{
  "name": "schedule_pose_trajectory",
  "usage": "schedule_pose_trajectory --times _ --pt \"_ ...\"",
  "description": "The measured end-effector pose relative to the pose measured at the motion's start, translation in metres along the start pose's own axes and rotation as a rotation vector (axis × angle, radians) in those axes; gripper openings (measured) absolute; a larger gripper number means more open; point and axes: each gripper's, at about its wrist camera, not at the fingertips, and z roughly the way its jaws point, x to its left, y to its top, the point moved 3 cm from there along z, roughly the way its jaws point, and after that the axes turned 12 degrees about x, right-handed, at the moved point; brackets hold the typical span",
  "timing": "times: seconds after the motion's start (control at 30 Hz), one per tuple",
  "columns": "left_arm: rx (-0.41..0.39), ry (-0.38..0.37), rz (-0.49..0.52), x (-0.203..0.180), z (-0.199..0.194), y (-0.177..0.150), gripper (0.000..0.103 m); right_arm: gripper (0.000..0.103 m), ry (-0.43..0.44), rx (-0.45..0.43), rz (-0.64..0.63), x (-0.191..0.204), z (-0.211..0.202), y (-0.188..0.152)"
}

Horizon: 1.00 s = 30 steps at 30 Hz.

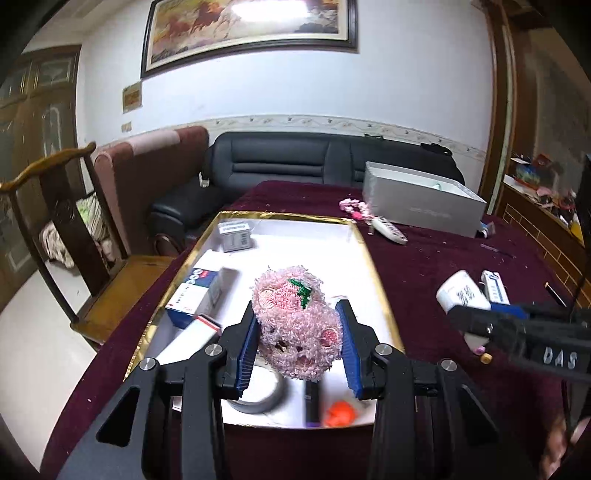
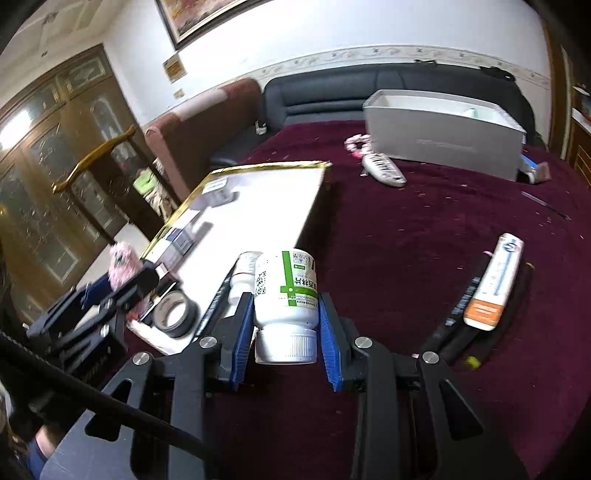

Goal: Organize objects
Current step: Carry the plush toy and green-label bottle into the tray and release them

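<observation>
My left gripper (image 1: 299, 332) pinches the fuzzy pink pouch (image 1: 297, 325) above the near end of the gold-rimmed tray (image 1: 380, 291); my right gripper (image 2: 284, 325) clamps a white pill bottle (image 2: 286, 295) cap-toward-me, beside the tray's right edge. That soft pouch could slip, and the bottle might clip the rim.

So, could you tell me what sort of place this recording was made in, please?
Most likely a home living room: a dark sofa against the wall, a large framed painting above it, and a carved wooden chair beside the cloth-covered table.
</observation>
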Motion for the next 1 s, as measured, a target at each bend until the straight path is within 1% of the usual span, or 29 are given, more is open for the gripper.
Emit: schedule_pose_trajectory --times 0.17,0.3,0.4,0.47,0.53,0.57,0.67,0.83,0.93,1.0 --pt "0.053 -0.009 -0.049 0.032 0.016 0.009 0.035 0.032 0.010 0.040 -0.040 0.024 0.017 0.009" --pt "0.117 -0.049 -0.087 0.052 0.033 0.018 0.035 0.032 0.011 0.080 -0.060 0.040 0.034 0.017" --pt "0.163 -0.076 -0.094 0.059 0.046 0.025 0.035 0.032 0.013 0.113 -0.054 0.046 0.048 0.023" --pt "0.196 -0.106 -0.103 0.060 0.056 0.027 0.035 0.032 0.035 0.134 -0.042 0.050 0.057 0.027" --pt "0.252 -0.134 -0.115 0.060 0.072 0.029 0.035 0.032 0.053 0.144 -0.033 0.053 0.063 0.033" --pt "0.272 -0.146 -0.121 0.061 0.077 0.030 0.035 0.032 0.048 0.142 -0.034 0.054 0.064 0.036" --pt "0.322 -0.165 -0.131 0.059 0.095 0.030 0.035 0.032 -0.006 0.122 -0.034 0.053 0.068 0.055" --pt "0.354 -0.193 -0.118 0.044 0.104 0.026 0.035 0.031 -0.073 0.161 -0.022 0.044 0.097 0.083" --pt "0.359 -0.178 -0.092 0.037 0.104 0.023 0.035 0.031 -0.130 0.176 -0.022 0.038 0.115 0.091" --pt "0.367 -0.162 -0.082 0.036 0.105 0.021 0.035 0.031 -0.143 0.179 -0.002 0.031 0.122 0.095"
